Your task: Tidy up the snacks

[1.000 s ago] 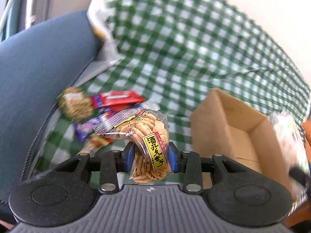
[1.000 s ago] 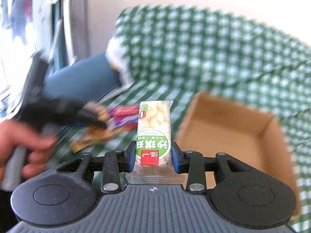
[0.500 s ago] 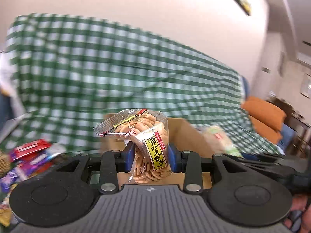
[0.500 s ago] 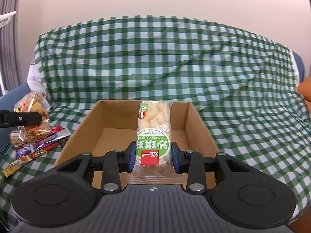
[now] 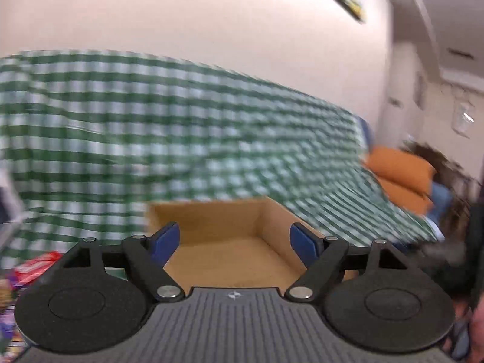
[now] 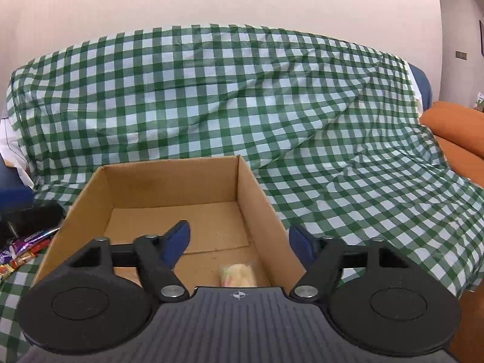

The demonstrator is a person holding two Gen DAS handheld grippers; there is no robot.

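An open cardboard box (image 6: pixel 99 193) sits on a green checked cloth; it also shows in the left wrist view (image 5: pixel 211 217). My right gripper (image 6: pixel 239 239) is open and empty above the box. A green and white snack packet (image 6: pixel 237 273) lies on the box floor below it, partly hidden by the gripper body. My left gripper (image 5: pixel 234 239) is open and empty over the box; the cracker bag is out of sight. The left wrist view is blurred.
Several loose snack packets (image 6: pixel 21 249) lie on the cloth left of the box; a red one (image 5: pixel 34 264) shows in the left wrist view. Orange cushions (image 6: pixel 453 127) lie at the right. The cloth (image 6: pixel 242 90) rises behind the box.
Both grippers have opened. The green and white packet has dropped into the box. The cracker bag has left my left gripper and is no longer in view.
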